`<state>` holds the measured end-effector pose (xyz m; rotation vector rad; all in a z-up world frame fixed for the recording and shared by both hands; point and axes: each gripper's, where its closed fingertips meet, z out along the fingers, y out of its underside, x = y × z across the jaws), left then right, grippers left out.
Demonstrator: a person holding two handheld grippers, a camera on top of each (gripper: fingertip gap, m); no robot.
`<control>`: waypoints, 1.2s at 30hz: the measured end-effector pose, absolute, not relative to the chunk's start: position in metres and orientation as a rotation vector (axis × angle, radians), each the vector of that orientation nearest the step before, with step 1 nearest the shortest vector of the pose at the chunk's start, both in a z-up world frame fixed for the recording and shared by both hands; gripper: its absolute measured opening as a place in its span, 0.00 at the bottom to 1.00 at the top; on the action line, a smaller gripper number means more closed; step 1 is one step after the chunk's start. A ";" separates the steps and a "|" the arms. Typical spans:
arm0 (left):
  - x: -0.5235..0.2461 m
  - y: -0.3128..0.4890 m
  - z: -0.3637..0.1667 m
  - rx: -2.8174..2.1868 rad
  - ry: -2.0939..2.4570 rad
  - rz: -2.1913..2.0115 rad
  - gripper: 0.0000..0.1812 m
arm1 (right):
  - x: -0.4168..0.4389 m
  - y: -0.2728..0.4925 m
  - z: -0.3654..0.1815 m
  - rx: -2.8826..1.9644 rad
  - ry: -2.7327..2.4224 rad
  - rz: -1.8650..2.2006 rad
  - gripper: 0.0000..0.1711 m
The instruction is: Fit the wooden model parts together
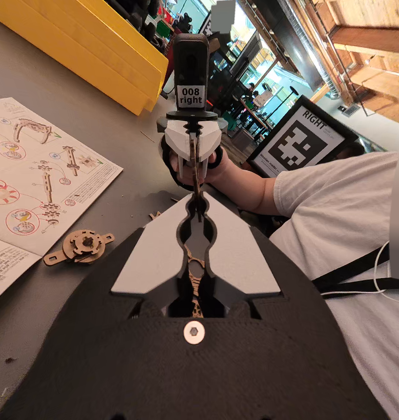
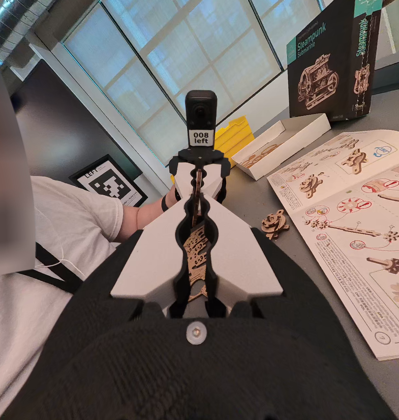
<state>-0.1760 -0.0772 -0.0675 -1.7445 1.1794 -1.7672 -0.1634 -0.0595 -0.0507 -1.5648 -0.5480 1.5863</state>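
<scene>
Containers line the far edge of the grey table (image 2: 251, 204): one shallow white box tray (image 2: 282, 145) holding flat round wooden cut-outs, and stacked yellow bins (image 1: 91, 52) whose contents cannot be made out. One dark kit box (image 2: 326, 68) stands upright beyond the tray. Above the table's near edge, the left gripper (image 1: 196, 204) and right gripper (image 2: 196, 202) meet tip to tip, each closed tight on the same thin wooden sheet (image 2: 197, 256), seen edge-on between them. One assembled wooden gear piece (image 1: 80, 246) lies on the table, just beside the open instruction booklet (image 1: 41, 172). Two framed marker cards are visible, one (image 1: 301, 141) behind each arm.
</scene>
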 end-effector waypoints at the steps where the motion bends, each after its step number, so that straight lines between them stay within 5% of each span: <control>1: -0.177 -0.077 -0.068 -1.752 1.163 -1.782 0.00 | -0.164 -0.058 -0.052 -1.576 -0.539 1.590 0.04; 11: -0.207 -0.035 -0.052 -1.729 0.904 -1.821 0.00 | -0.121 -0.023 -0.039 -1.673 -0.571 1.164 0.05; 17: -0.212 -0.032 -0.043 -1.690 0.850 -1.852 0.00 | -0.099 0.042 0.103 -1.808 -0.715 0.777 0.05; 23: -0.205 -0.042 -0.045 -1.686 0.890 -1.871 0.00 | -0.172 0.082 0.229 -1.697 -0.804 0.730 0.04; 36: -0.223 -0.018 -0.036 -1.655 0.789 -1.818 0.00 | -0.187 0.108 0.154 -1.869 -0.944 0.456 0.02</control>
